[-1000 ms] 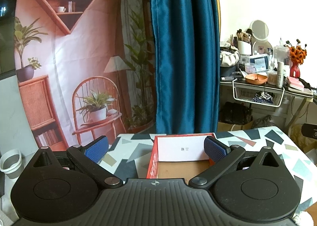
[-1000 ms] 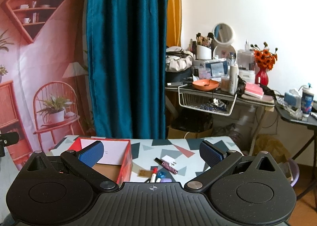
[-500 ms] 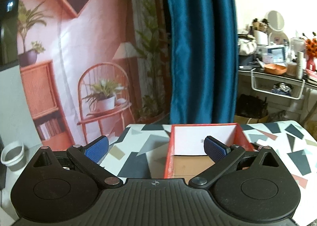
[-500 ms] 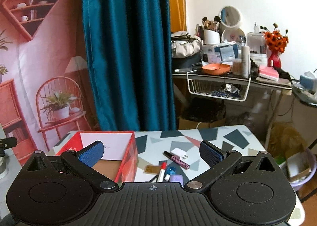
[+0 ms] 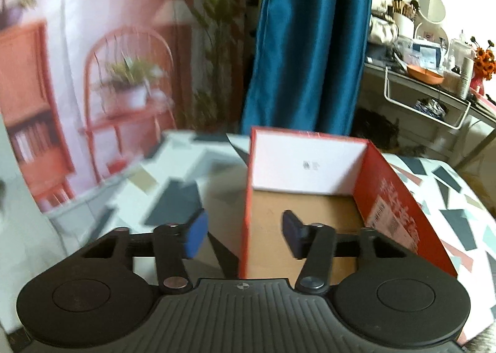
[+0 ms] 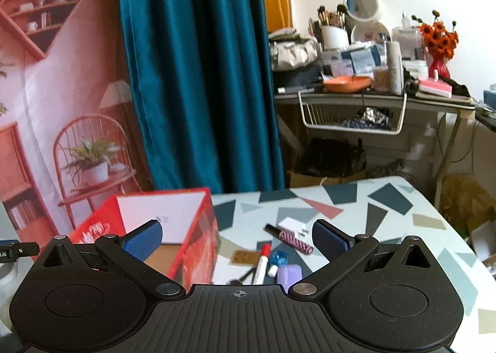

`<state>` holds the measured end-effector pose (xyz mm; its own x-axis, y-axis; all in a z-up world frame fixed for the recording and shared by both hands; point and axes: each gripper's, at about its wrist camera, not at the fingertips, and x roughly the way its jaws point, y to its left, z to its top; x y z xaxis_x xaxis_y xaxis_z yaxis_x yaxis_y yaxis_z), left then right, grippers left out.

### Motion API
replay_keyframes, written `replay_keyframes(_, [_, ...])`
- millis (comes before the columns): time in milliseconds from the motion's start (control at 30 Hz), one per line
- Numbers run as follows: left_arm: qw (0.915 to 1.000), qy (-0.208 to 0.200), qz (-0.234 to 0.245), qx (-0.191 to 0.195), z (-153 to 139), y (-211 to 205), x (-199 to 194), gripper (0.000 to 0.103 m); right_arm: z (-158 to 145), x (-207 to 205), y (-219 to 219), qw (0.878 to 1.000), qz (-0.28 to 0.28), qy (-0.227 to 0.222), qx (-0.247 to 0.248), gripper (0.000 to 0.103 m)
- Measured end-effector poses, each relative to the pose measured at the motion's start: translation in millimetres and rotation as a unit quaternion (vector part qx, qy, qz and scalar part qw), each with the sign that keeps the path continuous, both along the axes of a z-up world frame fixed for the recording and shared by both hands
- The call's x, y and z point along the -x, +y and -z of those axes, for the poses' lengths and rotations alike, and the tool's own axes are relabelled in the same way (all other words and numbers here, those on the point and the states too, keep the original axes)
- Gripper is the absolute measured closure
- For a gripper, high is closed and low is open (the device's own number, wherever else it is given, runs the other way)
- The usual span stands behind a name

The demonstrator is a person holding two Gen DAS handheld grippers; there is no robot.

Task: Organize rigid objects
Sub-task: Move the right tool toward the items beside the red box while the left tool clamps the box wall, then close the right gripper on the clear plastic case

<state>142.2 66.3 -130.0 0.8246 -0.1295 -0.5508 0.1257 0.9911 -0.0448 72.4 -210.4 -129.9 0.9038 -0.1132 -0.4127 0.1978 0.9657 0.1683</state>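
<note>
A teal fabric curtain (image 6: 198, 74) hangs at twelve o'clock. At ten o'clock, a pink printed backdrop (image 6: 62, 99) shows shelves and a chair. At two o'clock, a cluttered grey side table (image 6: 372, 99) carries orange flowers in a red vase (image 6: 438, 55).

**Red box plus a little pile of stuff on the table**

The box (image 5: 400, 207) is open-topped, red outside with a white inner wall and a plain cardboard floor, nothing showing inside it. It stands upright toward the left side of the table (image 6: 387, 198), which has a cloth of grey and pink shards. Right of it, close together: a marker (image 6: 262, 263) with a red cap, white barrel, lying roughly pointing away; a pink-and-black striped tube (image 6: 293, 240) lying at a slant; a white card (image 6: 293, 226) just behind the tube; a small blue shiny thing (image 6: 278, 258); a lilac block (image 6: 290, 274); a brown flat square (image 6: 243, 257) between box and marker.
</note>
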Motion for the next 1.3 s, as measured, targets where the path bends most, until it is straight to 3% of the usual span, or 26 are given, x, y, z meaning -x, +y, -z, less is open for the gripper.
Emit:
replay_keyframes(367, [0.9991, 0.041, 0.002, 0.010, 24.7, 7.9, -19.3, 0.069, 30.9, -21.1, -7.8, 0.998, 0.004, 0.053, -0.014, 0.000])
replay_keyframes(467, [0.9988, 0.047, 0.002, 0.013, 26.9, 8.1, -21.4, 0.079, 37.8, -26.1, -11.7, 0.998, 0.005, 0.065, -0.021, 0.000])
replay_keyframes(633, [0.9980, 0.057, -0.008, 0.025, 33.1, 10.3, -24.5, 0.086, 54.3, -32.9, -10.8, 0.997, -0.004, 0.080, 0.010, 0.000])
replay_keyframes(967, [0.9971, 0.068, -0.017, 0.030, 37.7, 6.9, -25.2, 0.093, 81.1, -37.1, -14.6, 0.993, -0.022, 0.112, 0.013, 0.000])
replay_keyframes(1300, [0.9978, 0.059, -0.016, 0.025, 39.5, 6.9, -23.4, 0.093, 100.8, -34.6, -4.7, 0.990, -0.066, 0.121, 0.023, 0.001])
